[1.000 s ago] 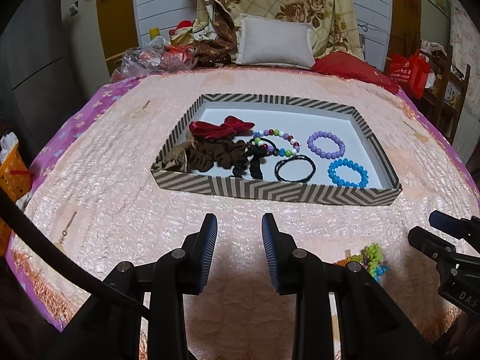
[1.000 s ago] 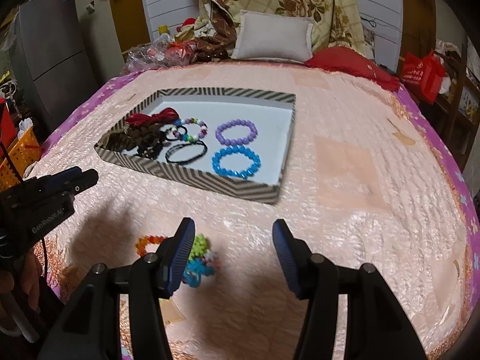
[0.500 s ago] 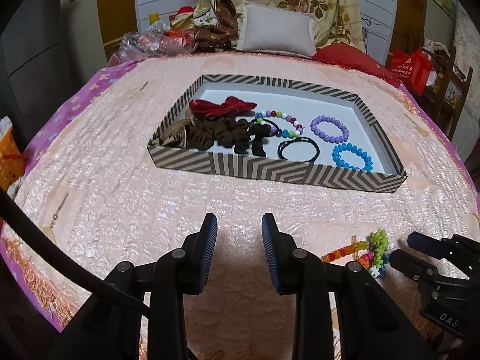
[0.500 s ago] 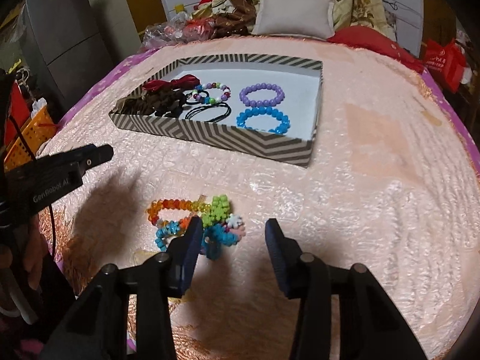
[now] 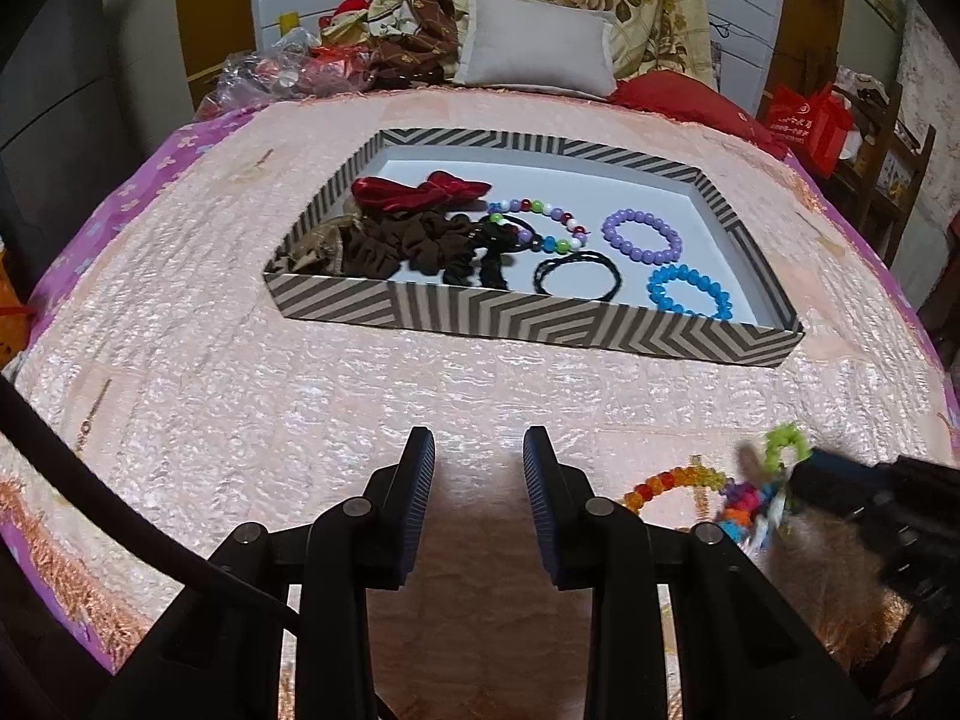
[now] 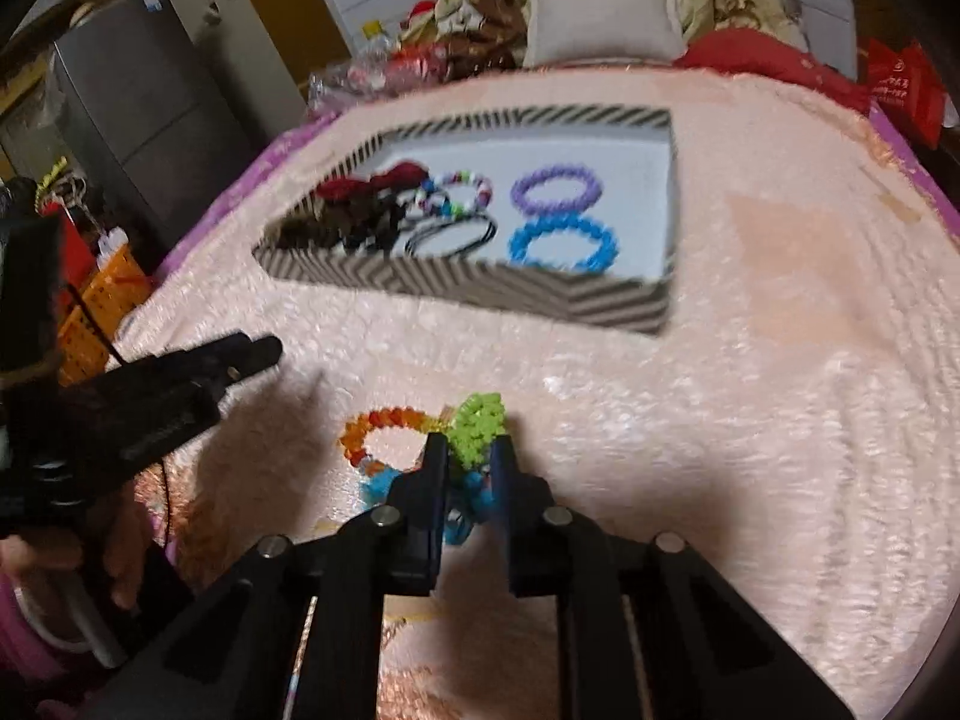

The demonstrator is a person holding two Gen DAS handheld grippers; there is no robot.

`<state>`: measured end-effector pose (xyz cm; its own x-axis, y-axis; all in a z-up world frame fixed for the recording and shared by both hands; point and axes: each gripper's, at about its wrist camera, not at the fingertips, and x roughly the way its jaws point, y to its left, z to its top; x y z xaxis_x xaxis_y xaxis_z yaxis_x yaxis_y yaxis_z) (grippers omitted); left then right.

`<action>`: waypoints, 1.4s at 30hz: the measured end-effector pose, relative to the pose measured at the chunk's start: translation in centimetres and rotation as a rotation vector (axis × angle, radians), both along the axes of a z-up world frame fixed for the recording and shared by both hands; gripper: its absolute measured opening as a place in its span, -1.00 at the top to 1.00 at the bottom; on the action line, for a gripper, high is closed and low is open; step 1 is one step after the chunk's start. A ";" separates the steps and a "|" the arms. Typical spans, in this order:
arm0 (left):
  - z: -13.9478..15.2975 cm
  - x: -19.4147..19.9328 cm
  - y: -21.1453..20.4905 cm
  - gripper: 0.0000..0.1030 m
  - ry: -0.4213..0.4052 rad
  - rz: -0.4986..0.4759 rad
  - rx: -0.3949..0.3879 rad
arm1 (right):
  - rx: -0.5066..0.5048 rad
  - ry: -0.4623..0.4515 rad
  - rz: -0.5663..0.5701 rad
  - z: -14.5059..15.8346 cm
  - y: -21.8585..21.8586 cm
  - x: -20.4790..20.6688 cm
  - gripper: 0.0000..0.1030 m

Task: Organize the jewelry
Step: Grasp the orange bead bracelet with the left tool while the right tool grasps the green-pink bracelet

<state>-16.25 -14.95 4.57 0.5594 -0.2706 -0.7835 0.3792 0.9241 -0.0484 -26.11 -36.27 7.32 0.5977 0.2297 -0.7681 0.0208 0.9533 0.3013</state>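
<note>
Left gripper [image 5: 479, 450]: jaws partly open, nothing between, over pink bedspread [image 5: 240, 408].
Striped tray [image 5: 540, 324]: ahead, holding bracelets and hair ties.
Right gripper [image 6: 471, 468]: jaws closing around colourful bead bracelet [image 6: 477, 423] on bedspread, near side of tray.

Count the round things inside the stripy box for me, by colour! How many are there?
Purple bead bracelet: 1
Blue bead bracelet: 1
Mixed-colour bead bracelet: 1
Black hair tie: 1
Total: 4 rings in the striped box. The brown and red fabric pieces beside them are bunched up, so they are not counted.
</note>
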 end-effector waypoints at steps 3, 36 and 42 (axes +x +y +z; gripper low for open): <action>-0.1 -0.1 -0.5 0.55 0.031 -0.032 -0.028 | -0.010 -0.018 -0.022 1.1 -1.2 -0.6 0.72; -2.9 -2.0 -7.3 0.95 0.159 -0.381 0.050 | -0.036 -0.033 -0.141 1.1 -5.1 -0.9 0.72; -1.3 -1.3 -4.7 0.95 0.193 -0.324 -0.066 | -0.029 -0.063 -0.113 2.5 -4.3 -1.1 0.72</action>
